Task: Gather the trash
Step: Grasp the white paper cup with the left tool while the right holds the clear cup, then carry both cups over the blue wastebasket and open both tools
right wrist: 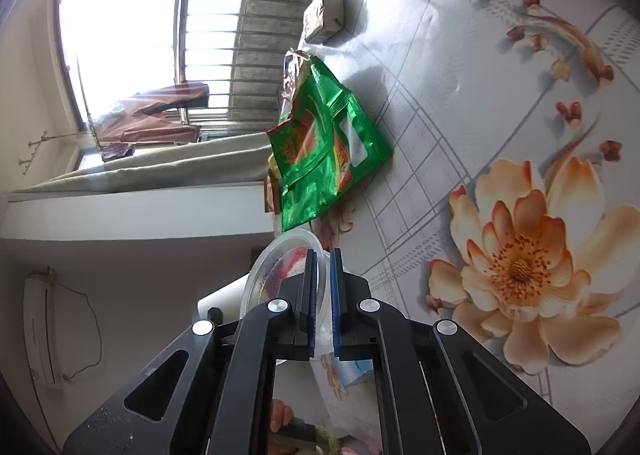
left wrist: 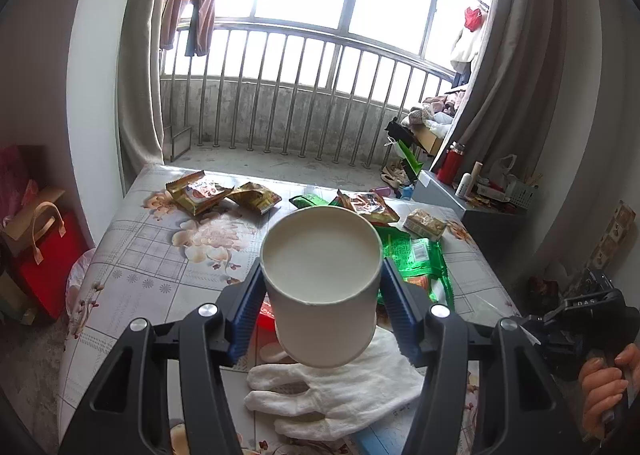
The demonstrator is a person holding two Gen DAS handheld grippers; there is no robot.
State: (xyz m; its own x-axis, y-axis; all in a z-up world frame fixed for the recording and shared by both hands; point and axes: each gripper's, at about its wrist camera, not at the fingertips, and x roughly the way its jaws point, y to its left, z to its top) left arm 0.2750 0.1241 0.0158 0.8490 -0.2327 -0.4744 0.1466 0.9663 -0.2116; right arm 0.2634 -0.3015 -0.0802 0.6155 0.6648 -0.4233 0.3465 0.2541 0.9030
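The left claw [left wrist: 320, 287] grips a white paper cup [left wrist: 322, 283] by its sides, lifted over the counter [left wrist: 132, 255], above a white glove [left wrist: 340, 395]. The right claw [right wrist: 322, 295], turned sideways, pinches the rim of a clear lid [right wrist: 276, 267] just beside the green wrapper [right wrist: 324, 143]. Wrappers crowd the far edge; the flowered right side lies open.

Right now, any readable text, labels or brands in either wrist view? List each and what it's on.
"DAS": on the black right gripper, seen at the edge of the left wrist view.
Green wrapper: print too blurred to read.
Gold snack wrappers: print too small to read.
White paper cup: no text visible.
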